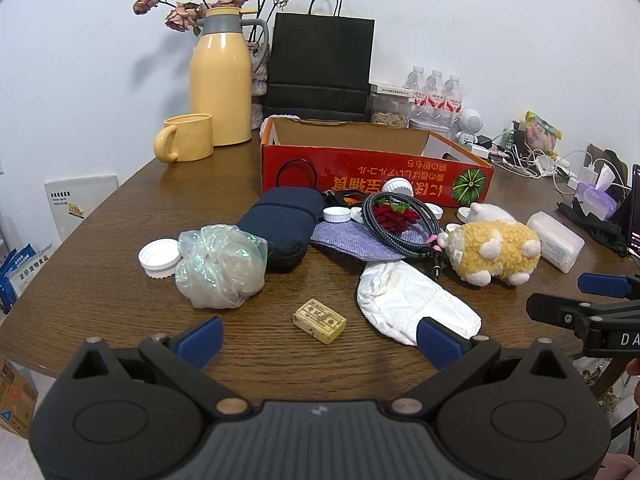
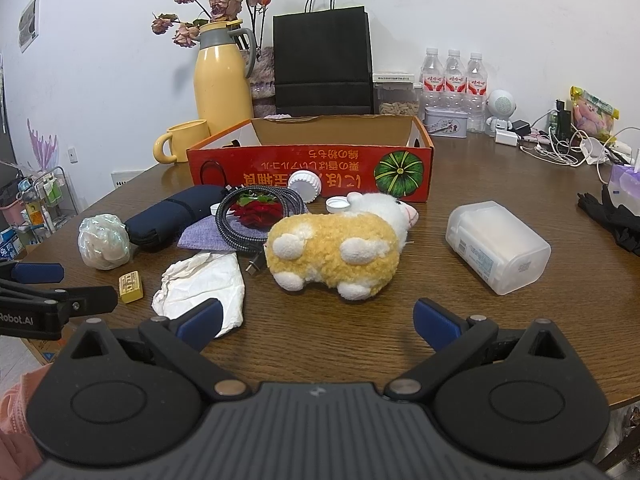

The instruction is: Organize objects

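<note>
A pile of loose objects lies on the brown wooden table (image 1: 120, 216) in front of an open red cardboard box (image 1: 372, 172), also in the right wrist view (image 2: 308, 170). My left gripper (image 1: 320, 336) is open and empty, just short of a small yellow block (image 1: 319, 321) and a crumpled white bag (image 1: 412, 300). My right gripper (image 2: 316, 318) is open and empty, just short of a yellow and white plush toy (image 2: 340, 248). A clear plastic bag (image 1: 220, 266), a navy pouch (image 1: 280, 220), a coiled cable (image 1: 400, 220) and a white plastic box (image 2: 496, 246) lie around.
A yellow thermos (image 1: 220, 76), yellow mug (image 1: 186, 138), black paper bag (image 1: 320, 64) and water bottles (image 1: 434, 96) stand at the back. Chargers and cables (image 1: 532, 160) clutter the back right. White bottle caps (image 1: 159, 258) lie among the pile. Black gloves (image 2: 616, 216) lie far right.
</note>
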The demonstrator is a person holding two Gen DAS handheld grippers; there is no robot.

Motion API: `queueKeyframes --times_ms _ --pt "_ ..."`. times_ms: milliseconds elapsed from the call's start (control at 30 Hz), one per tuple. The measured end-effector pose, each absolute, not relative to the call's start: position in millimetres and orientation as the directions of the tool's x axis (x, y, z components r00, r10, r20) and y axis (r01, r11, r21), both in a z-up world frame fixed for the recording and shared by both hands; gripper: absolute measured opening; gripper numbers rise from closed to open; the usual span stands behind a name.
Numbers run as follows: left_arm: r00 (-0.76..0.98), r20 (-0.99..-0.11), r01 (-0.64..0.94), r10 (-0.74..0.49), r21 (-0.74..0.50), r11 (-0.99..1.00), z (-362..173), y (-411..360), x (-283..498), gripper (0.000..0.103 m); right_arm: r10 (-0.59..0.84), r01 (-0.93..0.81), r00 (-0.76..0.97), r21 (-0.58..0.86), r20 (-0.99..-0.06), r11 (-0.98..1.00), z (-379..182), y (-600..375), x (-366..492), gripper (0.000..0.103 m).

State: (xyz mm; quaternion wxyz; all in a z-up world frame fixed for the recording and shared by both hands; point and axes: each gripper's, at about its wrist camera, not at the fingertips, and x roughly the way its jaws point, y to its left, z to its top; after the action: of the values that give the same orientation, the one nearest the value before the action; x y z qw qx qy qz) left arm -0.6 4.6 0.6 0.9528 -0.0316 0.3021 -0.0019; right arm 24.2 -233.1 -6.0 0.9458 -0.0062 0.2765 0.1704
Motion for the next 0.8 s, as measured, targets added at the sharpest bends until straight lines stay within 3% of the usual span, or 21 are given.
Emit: queueKeyframes --times_ms 567,800 --pt "0.848 -0.528 -0.086 0.048 -0.047 0.995 9 23 2 0.103 0.274 -0.296 0.821 0.037 -0.502 0.955 -2 -249 34 0.103" --pt "0.855 -0.501 -0.166 0.135 -0.019 0.986 21 49 16 0.103 0.199 -0.258 0.863 -0.067 -0.464 0.964 1 -271 57 0.103"
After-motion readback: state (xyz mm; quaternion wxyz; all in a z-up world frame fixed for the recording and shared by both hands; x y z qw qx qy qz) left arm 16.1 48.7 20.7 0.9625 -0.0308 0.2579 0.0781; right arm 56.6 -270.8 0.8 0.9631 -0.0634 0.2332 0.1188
